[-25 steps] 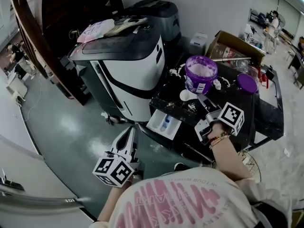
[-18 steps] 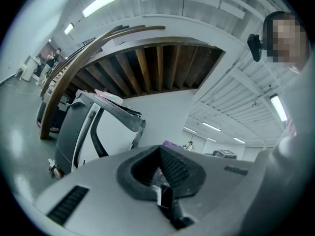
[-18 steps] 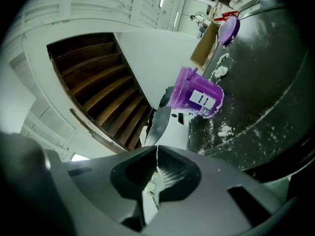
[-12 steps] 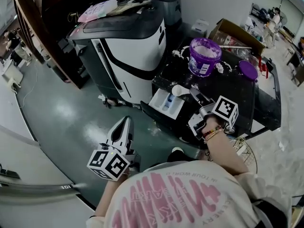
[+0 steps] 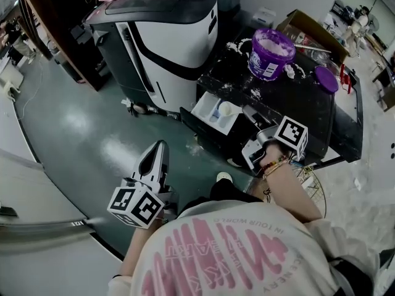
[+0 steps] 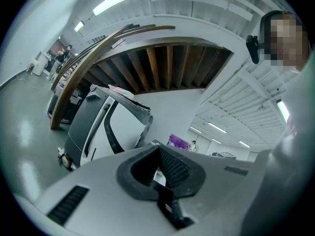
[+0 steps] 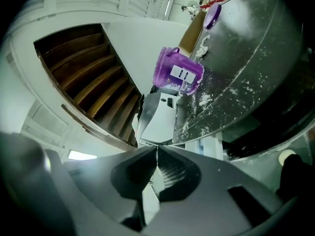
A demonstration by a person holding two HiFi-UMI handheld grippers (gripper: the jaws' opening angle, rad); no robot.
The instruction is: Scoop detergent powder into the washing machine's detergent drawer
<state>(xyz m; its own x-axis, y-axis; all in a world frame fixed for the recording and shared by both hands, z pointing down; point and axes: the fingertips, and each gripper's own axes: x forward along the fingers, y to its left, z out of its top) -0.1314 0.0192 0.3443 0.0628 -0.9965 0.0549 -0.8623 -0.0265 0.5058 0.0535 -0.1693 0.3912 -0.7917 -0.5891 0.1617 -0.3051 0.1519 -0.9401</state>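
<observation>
Powder-strewn black washer top (image 5: pixel 290 103) carries the open purple tub (image 5: pixel 270 53); beside its edge the detergent drawer (image 5: pixel 210 106) stands pulled out; right gripper (image 5: pixel 250 115) pinches the white scoop (image 5: pixel 227 108) over it, seemingly to tip powder in; left gripper (image 5: pixel 161 147), closed and empty, hangs clear.

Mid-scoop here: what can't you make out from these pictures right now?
- Scoop fill: head view, too small and washed out to judge.
- Drawer compartments: head view, too small; the scoop covers part.
- Right gripper hold on the scoop handle: head view, its own fingers cover it.
- Tub label print: too small in every view.
</observation>
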